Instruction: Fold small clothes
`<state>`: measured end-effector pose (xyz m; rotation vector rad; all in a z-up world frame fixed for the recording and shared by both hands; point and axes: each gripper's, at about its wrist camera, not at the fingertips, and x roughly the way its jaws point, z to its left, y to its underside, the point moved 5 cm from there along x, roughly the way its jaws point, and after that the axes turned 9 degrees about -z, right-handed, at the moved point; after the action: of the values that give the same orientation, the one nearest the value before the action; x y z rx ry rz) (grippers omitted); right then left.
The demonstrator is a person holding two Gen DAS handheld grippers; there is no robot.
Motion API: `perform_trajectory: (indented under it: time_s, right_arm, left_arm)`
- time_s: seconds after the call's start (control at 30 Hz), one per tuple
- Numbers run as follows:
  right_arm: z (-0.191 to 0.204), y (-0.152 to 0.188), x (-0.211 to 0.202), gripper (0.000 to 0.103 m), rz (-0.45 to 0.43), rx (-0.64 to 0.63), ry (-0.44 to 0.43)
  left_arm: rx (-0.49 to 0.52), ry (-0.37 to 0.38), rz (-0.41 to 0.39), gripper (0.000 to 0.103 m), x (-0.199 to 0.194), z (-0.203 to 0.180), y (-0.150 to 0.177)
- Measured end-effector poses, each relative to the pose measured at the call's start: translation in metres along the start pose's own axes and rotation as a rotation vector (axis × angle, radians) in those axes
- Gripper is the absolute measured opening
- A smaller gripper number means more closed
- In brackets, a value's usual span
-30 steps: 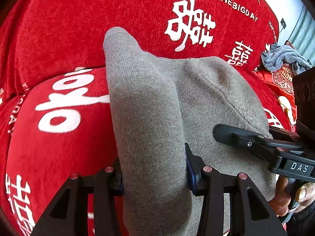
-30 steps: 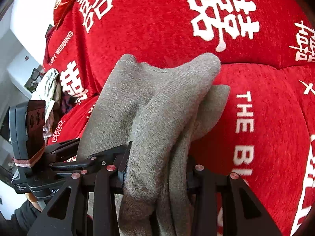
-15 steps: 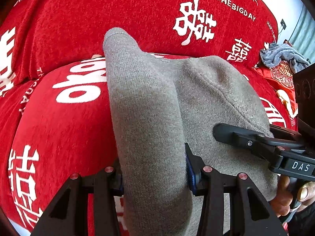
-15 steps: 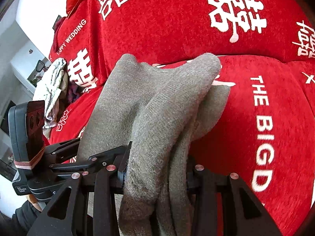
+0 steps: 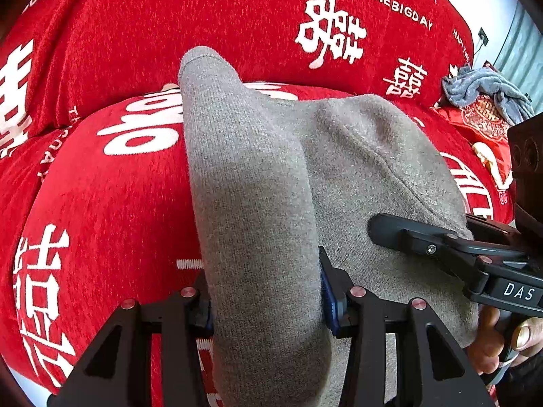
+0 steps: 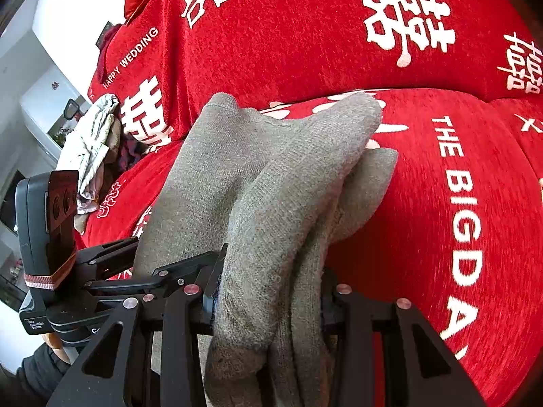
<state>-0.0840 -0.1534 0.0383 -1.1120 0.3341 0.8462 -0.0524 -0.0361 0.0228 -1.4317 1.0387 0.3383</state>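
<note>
Red sofa cover, white lettering, under all; item: grey knit, soft, light, limp, drapes and bunches, not fragile, not slippery; best held at edges or corners, one per claw; left claw part closed, pads pinching a thick fold; right claw likewise clamped on bunched layers; knit spans both claws, hanging forward just above sofa cover

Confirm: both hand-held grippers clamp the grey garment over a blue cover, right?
Not blue. The cover is red with white lettering, as the left wrist view shows. Both the left hand-held gripper and the right hand-held gripper do clamp the grey garment.
</note>
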Motion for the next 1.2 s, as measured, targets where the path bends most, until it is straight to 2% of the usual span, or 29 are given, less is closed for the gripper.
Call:
perform_trajectory:
  time_s: [0.3, 0.43, 0.53, 0.63, 0.73, 0.97, 1.1, 1.2]
  right_arm:
    - [-0.005, 0.016, 0.01, 0.042, 0.024, 0.016, -0.002]
    - [-0.015, 0.019, 0.013, 0.042, 0.033, 0.04, -0.012]
    - [-0.024, 0.022, 0.015, 0.044, 0.042, 0.078, -0.027]
    - [-0.034, 0.026, 0.017, 0.05, 0.054, 0.107, -0.03]
    - [-0.037, 0.024, 0.013, 0.055, 0.053, 0.112, -0.017]
    - [-0.025, 0.007, -0.027, 0.056, -0.049, 0.011, 0.048]
    - [-0.003, 0.0, -0.044, 0.056, -0.096, -0.065, 0.019]
    - [0.019, 0.005, -0.04, 0.056, -0.074, -0.135, -0.032]
  left_arm:
    - [-0.029, 0.01, 0.016, 0.048, 0.007, 0.008, 0.018]
    - [-0.033, 0.011, 0.015, 0.052, 0.008, 0.01, 0.02]
    - [-0.025, -0.024, 0.006, 0.068, 0.007, 0.012, 0.023]
    - [-0.015, -0.055, -0.005, 0.082, 0.005, 0.016, 0.024]
    - [-0.017, -0.066, -0.003, 0.083, 0.001, 0.019, 0.025]
    - [0.017, -0.145, -0.067, 0.083, -0.027, 0.026, 0.017]
    - [0.007, -0.201, -0.084, 0.083, -0.03, 0.036, 0.007]
    - [0.008, -0.224, -0.068, 0.083, -0.025, 0.04, 0.005]
